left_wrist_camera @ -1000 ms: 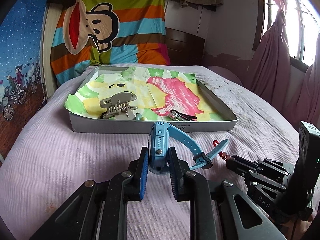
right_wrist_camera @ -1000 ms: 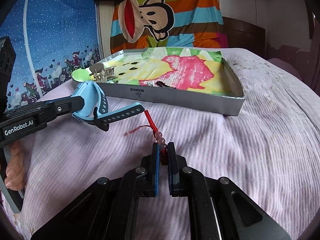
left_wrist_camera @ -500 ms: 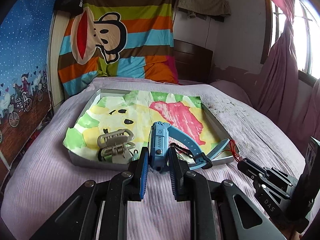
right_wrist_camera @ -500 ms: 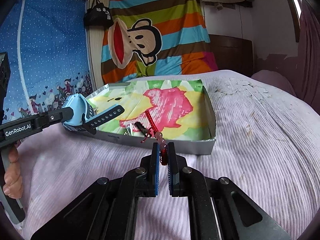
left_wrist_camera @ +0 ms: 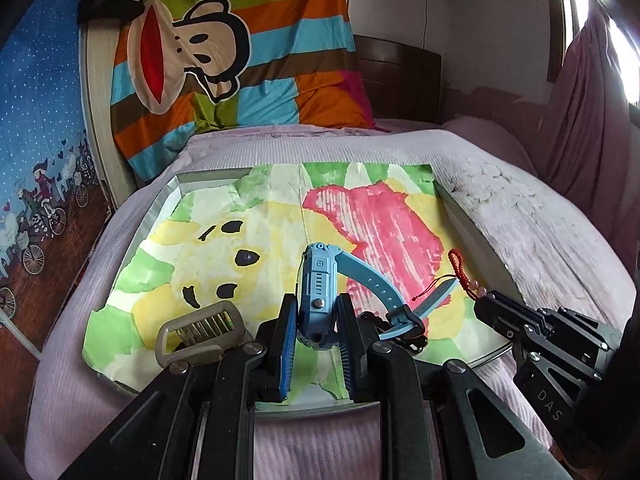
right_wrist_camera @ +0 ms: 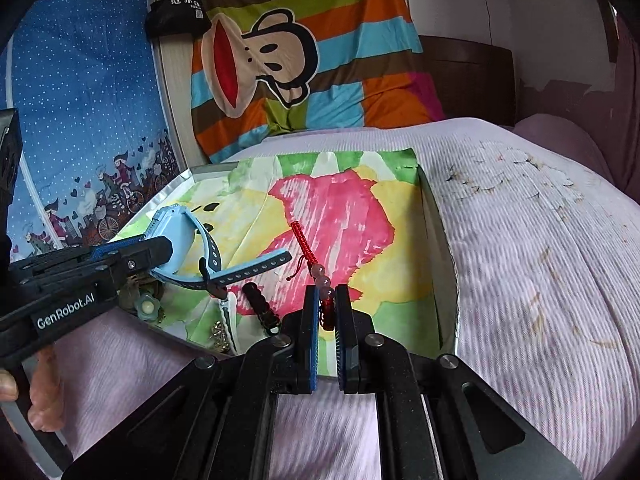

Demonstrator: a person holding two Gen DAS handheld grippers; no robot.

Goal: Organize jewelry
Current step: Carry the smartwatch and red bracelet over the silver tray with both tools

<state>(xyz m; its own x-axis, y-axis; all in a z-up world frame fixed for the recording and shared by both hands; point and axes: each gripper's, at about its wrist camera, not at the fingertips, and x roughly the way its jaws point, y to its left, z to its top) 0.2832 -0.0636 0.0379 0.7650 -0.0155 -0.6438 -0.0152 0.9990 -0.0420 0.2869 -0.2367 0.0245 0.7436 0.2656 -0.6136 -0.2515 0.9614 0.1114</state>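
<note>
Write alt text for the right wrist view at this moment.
The right gripper pinches a red beaded bracelet above a shallow tray lined with colourful painted paper, on a bed. At left, the left gripper holds a blue watch over the same tray.

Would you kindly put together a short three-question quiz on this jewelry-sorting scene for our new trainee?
1. True or false: the left gripper is shut on the blue watch.
2. Multiple choice: the right gripper holds A) a hair clip, B) a red beaded bracelet, C) nothing.
3. Fill in: the beige hair clip lies inside the ____, on the painted paper lining.

Key: 1 true; 2 B; 3 tray.
</note>
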